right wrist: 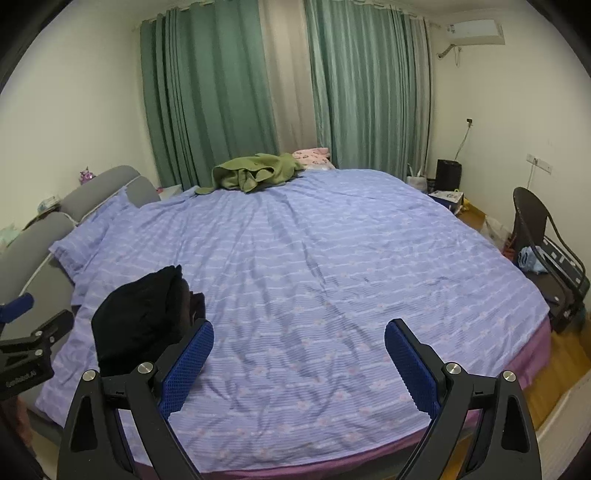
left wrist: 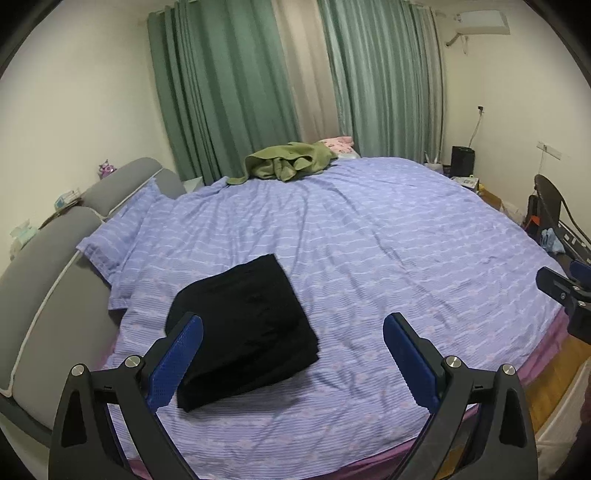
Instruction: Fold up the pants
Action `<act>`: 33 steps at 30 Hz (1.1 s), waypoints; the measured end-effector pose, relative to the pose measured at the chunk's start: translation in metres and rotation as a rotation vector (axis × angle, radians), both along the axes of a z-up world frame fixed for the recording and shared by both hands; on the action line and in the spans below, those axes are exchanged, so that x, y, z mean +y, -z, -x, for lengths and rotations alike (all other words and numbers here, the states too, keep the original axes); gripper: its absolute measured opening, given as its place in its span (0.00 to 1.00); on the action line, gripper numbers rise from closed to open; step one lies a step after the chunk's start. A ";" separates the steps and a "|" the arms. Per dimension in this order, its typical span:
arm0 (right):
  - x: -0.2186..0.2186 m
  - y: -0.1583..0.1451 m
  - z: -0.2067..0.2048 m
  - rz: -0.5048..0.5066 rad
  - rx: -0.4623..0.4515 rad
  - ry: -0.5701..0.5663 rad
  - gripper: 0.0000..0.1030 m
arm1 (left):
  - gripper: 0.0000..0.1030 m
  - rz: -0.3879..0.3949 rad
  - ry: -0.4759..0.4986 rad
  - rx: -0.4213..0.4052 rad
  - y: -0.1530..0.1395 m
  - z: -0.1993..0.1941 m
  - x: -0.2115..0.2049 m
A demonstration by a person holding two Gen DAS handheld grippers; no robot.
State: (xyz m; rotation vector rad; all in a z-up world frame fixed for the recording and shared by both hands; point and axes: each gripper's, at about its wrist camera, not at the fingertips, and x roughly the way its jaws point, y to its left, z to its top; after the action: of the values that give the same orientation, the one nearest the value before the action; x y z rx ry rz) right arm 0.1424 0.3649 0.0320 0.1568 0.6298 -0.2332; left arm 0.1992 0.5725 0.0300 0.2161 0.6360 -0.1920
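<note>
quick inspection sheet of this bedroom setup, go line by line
surface: bed with a wrinkled purple striped cover, pillow at the grey headboard
job's things: black pants folded into a neat rectangle, lying flat on the cover near the headboard side
clutter: green garment bunched at the far edge of the bed, pink cloth behind it
grippers: left tongs open, nothing between them, the pants partly behind one finger; right tongs open over bare cover, holding nothing
cables: a cord hangs from a wall plug in the far corner
surroundings: green curtains, air conditioner, dark chair, wooden floor
</note>
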 end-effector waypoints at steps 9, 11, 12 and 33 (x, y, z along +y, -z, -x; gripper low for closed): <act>-0.072 -0.012 0.015 0.011 -0.013 -0.098 0.92 | 0.97 0.049 -0.086 -0.037 -0.014 0.032 -0.070; -0.088 -0.014 0.019 0.010 -0.016 -0.116 0.92 | 0.97 0.049 -0.103 -0.038 -0.013 0.040 -0.084; -0.096 -0.014 0.022 0.011 -0.013 -0.122 0.92 | 0.97 0.051 -0.111 -0.033 -0.013 0.044 -0.092; -0.185 -0.018 0.074 -0.007 -0.027 -0.179 0.92 | 0.99 0.051 -0.129 -0.016 -0.015 0.095 -0.172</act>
State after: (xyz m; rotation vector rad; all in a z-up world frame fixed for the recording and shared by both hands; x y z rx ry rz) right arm 0.0681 0.1798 0.0496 0.1094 0.6141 -0.0563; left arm 0.1045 0.4003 0.0453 0.1264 0.6259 -0.0819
